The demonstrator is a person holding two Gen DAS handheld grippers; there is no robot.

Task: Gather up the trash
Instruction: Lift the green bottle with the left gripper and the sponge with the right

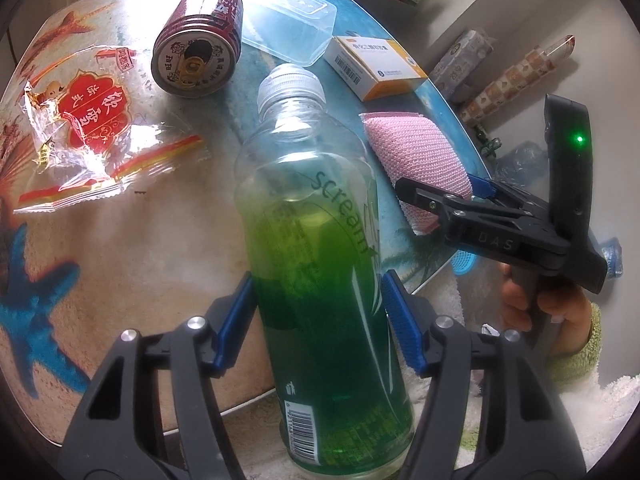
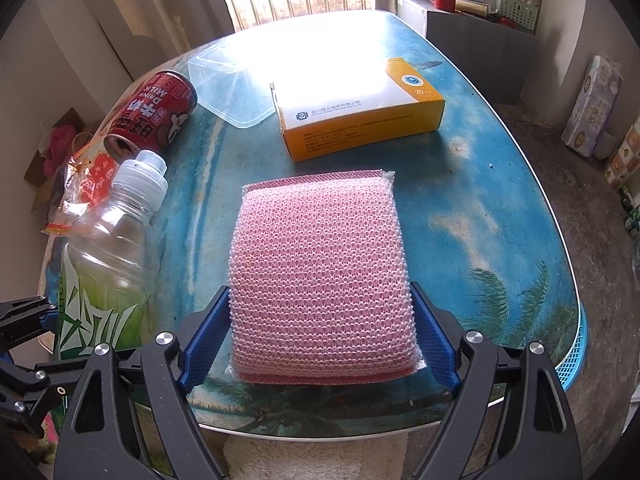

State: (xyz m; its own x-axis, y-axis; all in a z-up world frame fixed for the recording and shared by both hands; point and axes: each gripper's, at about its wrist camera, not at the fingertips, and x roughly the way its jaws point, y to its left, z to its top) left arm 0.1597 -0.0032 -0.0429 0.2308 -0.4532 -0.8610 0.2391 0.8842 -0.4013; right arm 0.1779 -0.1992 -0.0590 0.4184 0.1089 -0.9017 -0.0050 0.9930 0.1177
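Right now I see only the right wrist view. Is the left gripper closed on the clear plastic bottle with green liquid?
Observer: Yes. The left gripper has its blue pads against both sides of the clear plastic bottle with green liquid.
Operator: Is the red drink can opened?
Observer: The red drink can lies on its side, and the hole in its top looks opened.
Operator: And the wrapper?
Observer: The clear and red plastic wrapper lies crumpled on the table, left of the bottle.
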